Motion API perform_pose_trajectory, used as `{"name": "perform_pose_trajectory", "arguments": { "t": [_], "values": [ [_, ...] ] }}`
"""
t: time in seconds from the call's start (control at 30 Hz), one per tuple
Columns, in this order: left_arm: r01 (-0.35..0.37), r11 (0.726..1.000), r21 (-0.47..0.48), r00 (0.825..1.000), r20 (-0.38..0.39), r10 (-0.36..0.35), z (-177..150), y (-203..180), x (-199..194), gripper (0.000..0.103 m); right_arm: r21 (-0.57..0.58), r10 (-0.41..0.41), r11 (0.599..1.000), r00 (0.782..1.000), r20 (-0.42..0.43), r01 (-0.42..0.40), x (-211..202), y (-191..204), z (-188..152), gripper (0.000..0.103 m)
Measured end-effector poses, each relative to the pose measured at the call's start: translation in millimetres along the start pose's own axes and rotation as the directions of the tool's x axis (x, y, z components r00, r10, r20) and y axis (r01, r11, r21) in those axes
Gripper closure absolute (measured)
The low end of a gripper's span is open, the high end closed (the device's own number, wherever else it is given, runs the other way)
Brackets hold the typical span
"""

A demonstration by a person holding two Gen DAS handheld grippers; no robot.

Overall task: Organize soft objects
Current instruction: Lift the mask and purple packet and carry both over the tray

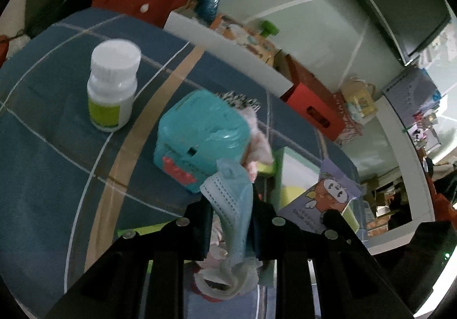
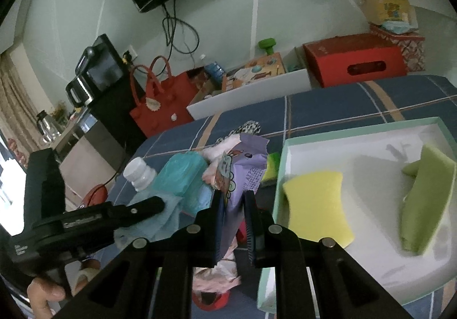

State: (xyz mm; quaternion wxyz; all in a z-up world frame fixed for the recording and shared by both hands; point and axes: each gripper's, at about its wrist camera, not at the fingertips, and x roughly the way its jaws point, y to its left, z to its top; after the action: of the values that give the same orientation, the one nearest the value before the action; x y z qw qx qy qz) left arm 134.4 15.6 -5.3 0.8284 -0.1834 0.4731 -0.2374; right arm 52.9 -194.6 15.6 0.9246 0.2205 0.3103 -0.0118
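In the left wrist view my left gripper (image 1: pixel 232 214) is shut on a light blue face mask (image 1: pixel 235 199), which hangs lifted above the blue plaid cloth. My right gripper (image 2: pixel 232 204) is shut on a purple snack packet (image 2: pixel 245 173) with a cartoon print, held up beside a white tray (image 2: pixel 357 131). In the tray lie a yellow sponge (image 2: pixel 314 204) and a green sponge (image 2: pixel 425 199). A pink cloth (image 1: pixel 258 147) lies bunched behind a teal toy box (image 1: pixel 200 136). The right wrist view shows the left gripper's black fingers (image 2: pixel 145 206) low at the left with the mask (image 2: pixel 160 219).
A white pill bottle (image 1: pixel 112 84) stands left of the teal box. Beyond the table's far edge are a red tote bag (image 2: pixel 160 101), a red box (image 2: pixel 354 61) and a white carton (image 2: pixel 248 93) of odds and ends. A hand (image 2: pixel 45 294) grips the left tool.
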Motion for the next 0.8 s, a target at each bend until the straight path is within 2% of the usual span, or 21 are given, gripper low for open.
{"name": "perform_pose_trajectory", "arguments": {
  "t": [0.2, 0.57, 0.8],
  "values": [
    [0.053, 0.998, 0.028, 0.997, 0.049, -0.054, 2.2, -11.1, -8.0, 0.08, 0.028, -0.029, 0.999, 0.999, 0.028, 0.028, -7.7, -11.3, 4.7, 0.088],
    [0.119, 0.99, 0.07, 0.982, 0.139, -0.127, 6.6, -23.7, -20.9, 0.08, 0.097, -0.072, 0.993, 0.996, 0.058, 0.066, -19.8, -38.3, 11.1, 0.088],
    [0.13, 0.987, 0.097, 0.979, 0.146, -0.143, 8.7, -36.5, -16.6, 0.08, 0.128, -0.16, 0.98, 0.985, 0.068, 0.151, -27.7, -59.1, 15.9, 0.088]
  ]
}}
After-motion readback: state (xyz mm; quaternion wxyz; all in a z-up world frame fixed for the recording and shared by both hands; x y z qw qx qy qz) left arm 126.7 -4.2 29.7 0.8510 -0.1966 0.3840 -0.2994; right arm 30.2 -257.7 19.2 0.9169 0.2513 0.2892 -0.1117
